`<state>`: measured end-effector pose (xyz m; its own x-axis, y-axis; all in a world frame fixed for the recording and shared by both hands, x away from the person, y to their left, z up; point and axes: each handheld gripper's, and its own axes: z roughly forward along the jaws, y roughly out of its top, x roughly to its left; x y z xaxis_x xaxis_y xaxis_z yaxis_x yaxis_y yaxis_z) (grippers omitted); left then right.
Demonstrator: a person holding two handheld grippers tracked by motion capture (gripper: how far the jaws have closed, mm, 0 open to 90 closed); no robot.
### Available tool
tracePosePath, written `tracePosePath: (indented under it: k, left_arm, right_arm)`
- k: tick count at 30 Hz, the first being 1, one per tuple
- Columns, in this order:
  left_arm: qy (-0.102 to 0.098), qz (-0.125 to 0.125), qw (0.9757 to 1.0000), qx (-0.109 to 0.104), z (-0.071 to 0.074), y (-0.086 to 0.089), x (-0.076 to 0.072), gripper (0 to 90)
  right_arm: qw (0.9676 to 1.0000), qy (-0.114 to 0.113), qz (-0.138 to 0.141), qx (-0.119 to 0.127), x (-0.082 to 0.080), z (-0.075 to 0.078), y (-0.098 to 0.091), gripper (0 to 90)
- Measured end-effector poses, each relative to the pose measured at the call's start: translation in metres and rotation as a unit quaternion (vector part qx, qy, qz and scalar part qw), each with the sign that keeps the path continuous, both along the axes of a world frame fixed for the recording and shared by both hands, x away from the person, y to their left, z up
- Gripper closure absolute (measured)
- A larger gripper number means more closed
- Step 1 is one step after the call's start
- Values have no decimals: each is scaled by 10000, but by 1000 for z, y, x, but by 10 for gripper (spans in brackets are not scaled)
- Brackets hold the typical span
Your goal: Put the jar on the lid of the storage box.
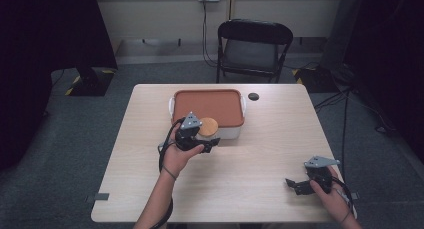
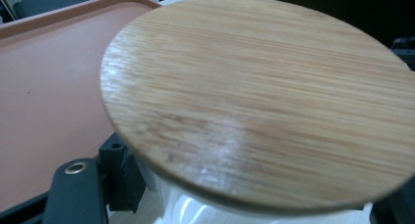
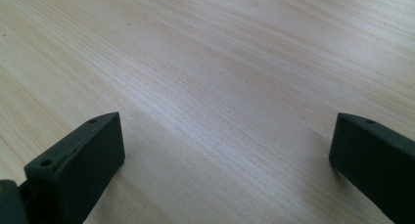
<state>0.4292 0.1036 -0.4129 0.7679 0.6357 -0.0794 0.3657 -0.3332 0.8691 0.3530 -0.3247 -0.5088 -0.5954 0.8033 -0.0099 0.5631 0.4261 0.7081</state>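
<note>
Left gripper [image 1: 209, 143]: fingers closed on white jar [image 1: 207, 134] with bamboo lid [image 2: 264, 97], beside orange-lidded box [image 1: 208, 106].
Right gripper [image 1: 296, 185]: fingers wide apart, empty, over table [image 3: 220, 62].
Progress: jar grasped; placement left, I judge.

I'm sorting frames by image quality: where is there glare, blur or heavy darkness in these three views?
High view: dark, vignetted corners, evenly lit table, things sharp but small. Left gripper view: the round wooden lid sits very close, with a whitish sheen low on its grain and a soft near edge; the orange tray lid behind is slightly blurred. Right gripper view: soft glare across the tabletop, black jaws dark and featureless.
</note>
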Motion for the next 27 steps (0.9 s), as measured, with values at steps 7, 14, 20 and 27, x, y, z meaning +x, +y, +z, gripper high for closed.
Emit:
tracePosePath:
  k: [7, 14, 20, 27]
  left_arm:
    - [-3, -10, 10000, 14, 5, -1, 2, 256]
    - [-5, -27, 10000, 14, 10, -2, 3, 256]
    - [-18, -38, 10000, 37, 15, -3, 5, 257]
    - [-37, -36, 10000, 51, 20, -3, 7, 257]
  right_arm:
    - [10000, -1, 0, -1, 0, 0, 0, 0]
    - [10000, 0, 0, 0, 0, 0, 0, 0]
    - [10000, 0, 0, -1, 0, 0, 0, 0]
    - [10000, 0, 0, -1, 0, 0, 0, 0]
